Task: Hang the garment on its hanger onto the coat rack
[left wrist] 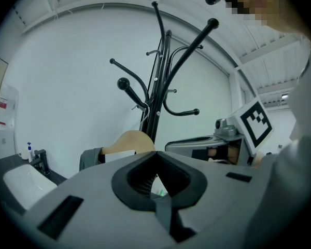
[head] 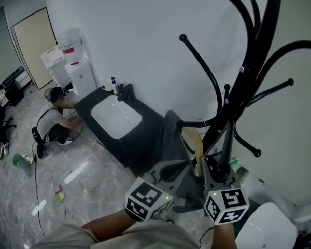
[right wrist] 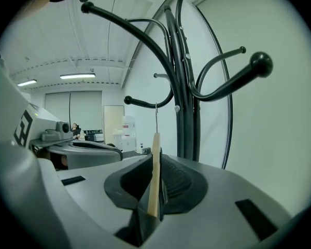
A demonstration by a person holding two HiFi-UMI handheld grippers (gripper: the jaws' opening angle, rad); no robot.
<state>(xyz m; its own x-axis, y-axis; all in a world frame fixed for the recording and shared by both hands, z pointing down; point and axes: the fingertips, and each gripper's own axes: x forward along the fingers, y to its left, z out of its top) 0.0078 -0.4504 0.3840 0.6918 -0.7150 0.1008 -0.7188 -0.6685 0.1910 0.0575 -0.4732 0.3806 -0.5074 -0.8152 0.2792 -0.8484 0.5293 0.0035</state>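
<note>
A black coat rack (head: 233, 113) rises at the right. A wooden hanger (head: 195, 145) carries a dark grey garment (head: 168, 136) that drapes down to its left. My right gripper (right wrist: 158, 162) is shut on the hanger (right wrist: 154, 175), which stands edge-on between the jaws. Its wire hook (right wrist: 156, 119) reaches up to a low curved rack arm (right wrist: 145, 104) and seems to rest on it. My left gripper (left wrist: 156, 157) is shut, with a fold of grey cloth (left wrist: 165, 211) pinched low in the jaws. Beyond it the hanger's shoulder (left wrist: 128, 140) shows.
A dark counter (head: 140, 139) with a white basin (head: 116, 117) stands just left of the rack. A person (head: 54, 123) crouches on the marble floor beyond it, near a water dispenser (head: 72, 61). A white seat (head: 267, 224) lies at the bottom right.
</note>
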